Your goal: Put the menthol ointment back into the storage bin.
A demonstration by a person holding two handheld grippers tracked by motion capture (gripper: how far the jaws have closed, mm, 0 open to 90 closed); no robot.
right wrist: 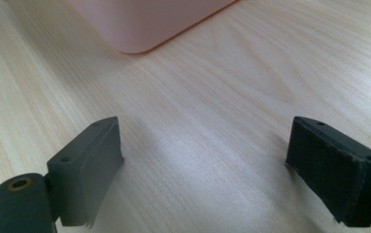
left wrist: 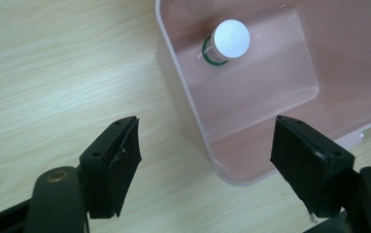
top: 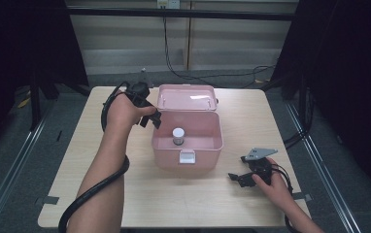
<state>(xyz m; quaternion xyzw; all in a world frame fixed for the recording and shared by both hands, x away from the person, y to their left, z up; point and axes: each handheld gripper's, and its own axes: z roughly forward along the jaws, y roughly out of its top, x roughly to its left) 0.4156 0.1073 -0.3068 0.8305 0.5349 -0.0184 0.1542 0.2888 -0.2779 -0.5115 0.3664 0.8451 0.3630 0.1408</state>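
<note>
High view overhead; gripper views close, sharing pink box [top: 187, 145].

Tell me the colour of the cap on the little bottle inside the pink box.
White; the cap shows best in the left gripper view.

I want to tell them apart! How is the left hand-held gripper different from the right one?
The left hand-held gripper is held up beside the pink box, near the white-capped bottle inside; the right hand-held gripper sits low on the table. The right one carries a grey three-cornered plate; no plate shows on the left one. Both are black, open and empty.
</note>
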